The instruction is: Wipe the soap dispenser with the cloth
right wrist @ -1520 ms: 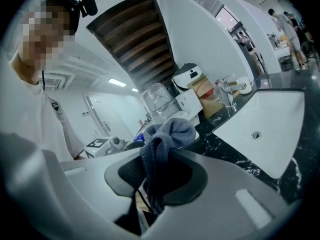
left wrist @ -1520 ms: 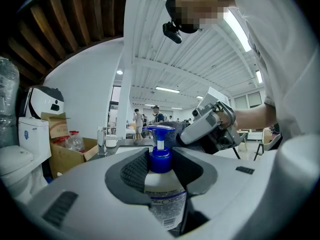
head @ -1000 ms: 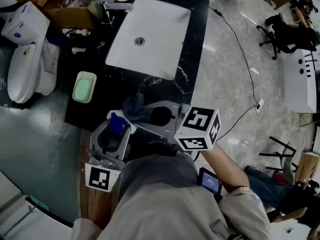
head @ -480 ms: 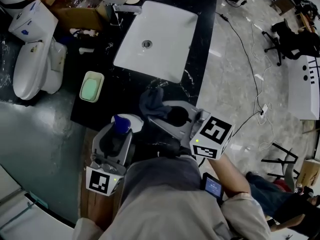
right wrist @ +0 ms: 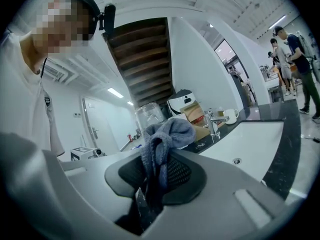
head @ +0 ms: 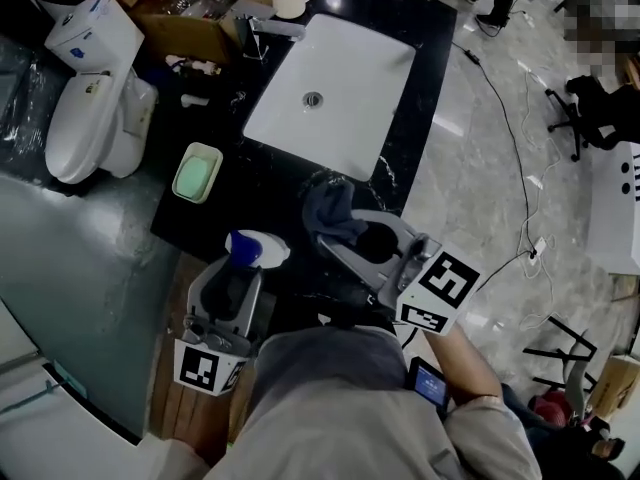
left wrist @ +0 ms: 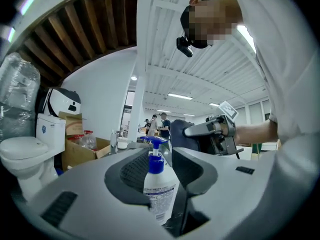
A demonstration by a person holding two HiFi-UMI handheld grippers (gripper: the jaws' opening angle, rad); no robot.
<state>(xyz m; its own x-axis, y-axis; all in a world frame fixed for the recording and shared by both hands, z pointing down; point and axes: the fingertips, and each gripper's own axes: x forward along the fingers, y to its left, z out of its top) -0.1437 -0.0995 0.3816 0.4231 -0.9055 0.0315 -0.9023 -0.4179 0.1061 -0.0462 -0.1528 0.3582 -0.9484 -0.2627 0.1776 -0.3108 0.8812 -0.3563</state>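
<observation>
Black stone with white veins makes the table (head: 262, 180), and a white sink (head: 335, 83) is set in it. The left gripper (head: 238, 273) is by the near edge of the table, toward its left corner. Its fingers (left wrist: 127, 176) are wide apart but press on both sides of the soap dispenser (left wrist: 159, 184). The dispenser stands upright between them, lifted off the table. The right gripper (head: 350, 236) is just beside it, over the same near edge, close to the sink's near corner. Its fingers (right wrist: 182, 176) are closed on the cloth (right wrist: 165, 134), and a bunch of cloth sticks out past the tips.

The soap dispenser is a white plastic bottle with a blue pump on top. I think it is light and hard, and smooth enough to slip or turn when rubbed. The round body is the best place to hold it, low down as now, so the top is free for wiping. The pump could squirt if pushed. The cloth is grey-blue, soft and floppy, so it should bend around the bottle. Holding it by a pinched fold works well.

The bottle has a label with blue print, too small to read. The cube on each gripper has black and white square marks but no words.
</observation>
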